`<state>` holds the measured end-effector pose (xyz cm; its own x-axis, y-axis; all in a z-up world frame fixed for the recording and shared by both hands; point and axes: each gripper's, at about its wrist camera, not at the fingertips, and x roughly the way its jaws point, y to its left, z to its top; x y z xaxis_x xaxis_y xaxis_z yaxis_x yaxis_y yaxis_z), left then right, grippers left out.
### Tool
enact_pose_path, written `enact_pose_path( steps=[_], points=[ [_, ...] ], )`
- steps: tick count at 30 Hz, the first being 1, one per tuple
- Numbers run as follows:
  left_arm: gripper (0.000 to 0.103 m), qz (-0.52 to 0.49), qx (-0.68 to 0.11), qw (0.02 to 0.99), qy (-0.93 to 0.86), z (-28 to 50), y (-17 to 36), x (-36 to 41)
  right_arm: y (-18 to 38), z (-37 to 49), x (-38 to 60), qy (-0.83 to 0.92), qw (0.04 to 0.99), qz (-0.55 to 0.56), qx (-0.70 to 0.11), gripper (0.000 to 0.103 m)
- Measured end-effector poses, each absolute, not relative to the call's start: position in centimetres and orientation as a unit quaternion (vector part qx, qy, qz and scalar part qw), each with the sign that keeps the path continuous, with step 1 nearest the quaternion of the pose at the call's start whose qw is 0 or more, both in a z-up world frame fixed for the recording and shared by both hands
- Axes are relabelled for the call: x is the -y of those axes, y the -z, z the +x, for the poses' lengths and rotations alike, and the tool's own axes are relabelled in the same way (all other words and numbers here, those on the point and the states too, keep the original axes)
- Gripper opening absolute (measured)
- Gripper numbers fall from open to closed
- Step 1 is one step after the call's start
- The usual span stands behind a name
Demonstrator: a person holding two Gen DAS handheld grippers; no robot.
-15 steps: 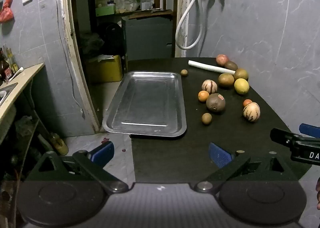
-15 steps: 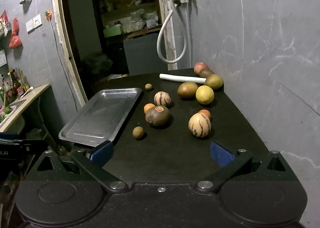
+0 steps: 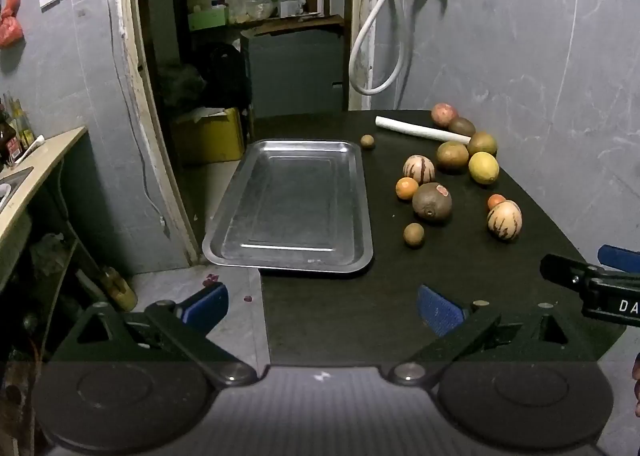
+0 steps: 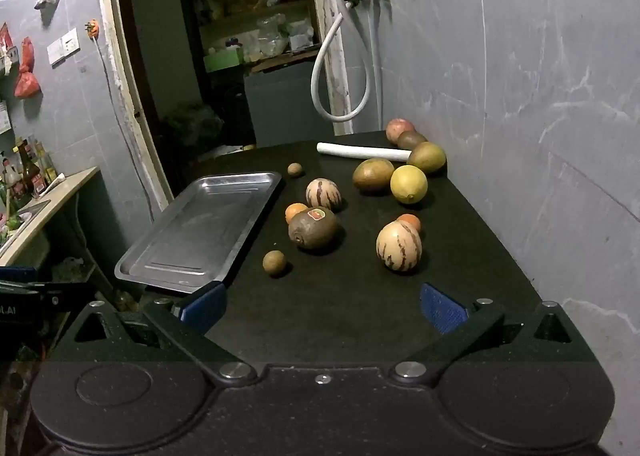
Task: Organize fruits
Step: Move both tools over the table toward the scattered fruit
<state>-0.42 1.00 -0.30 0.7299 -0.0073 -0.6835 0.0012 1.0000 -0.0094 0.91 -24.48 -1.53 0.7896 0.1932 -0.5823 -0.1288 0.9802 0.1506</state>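
An empty steel tray [image 3: 292, 199] [image 4: 200, 232] lies on the left of the black table. Several fruits lie loose to its right: a large brown one with a sticker [image 3: 432, 201] [image 4: 313, 227], two striped melons [image 3: 504, 220] [image 4: 399, 245] [image 3: 418, 169] [image 4: 323, 193], a yellow lemon [image 3: 483, 167] [image 4: 409, 183], small oranges [image 3: 407, 188] and small brown balls [image 3: 413, 234] [image 4: 274, 263]. My left gripper [image 3: 322, 306] hangs open over the table's near edge. My right gripper [image 4: 322, 306] is open too, short of the fruits. Nothing is between either pair of fingers.
A white tube [image 3: 422, 129] [image 4: 362, 151] lies at the back by more fruit against the grey wall. The tray overhangs the table's left edge above the floor. A counter with bottles [image 3: 24, 159] stands at the left; a doorway and hose are behind.
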Motion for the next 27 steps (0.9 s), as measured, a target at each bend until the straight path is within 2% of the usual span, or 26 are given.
enact_pose_path(
  steps=[27],
  points=[
    [0.102,0.007,-0.376,0.927,0.007,0.63,0.27,-0.65,2.26,1.62,24.33,-0.082,0.942,0.055,-0.321,0.102]
  ],
)
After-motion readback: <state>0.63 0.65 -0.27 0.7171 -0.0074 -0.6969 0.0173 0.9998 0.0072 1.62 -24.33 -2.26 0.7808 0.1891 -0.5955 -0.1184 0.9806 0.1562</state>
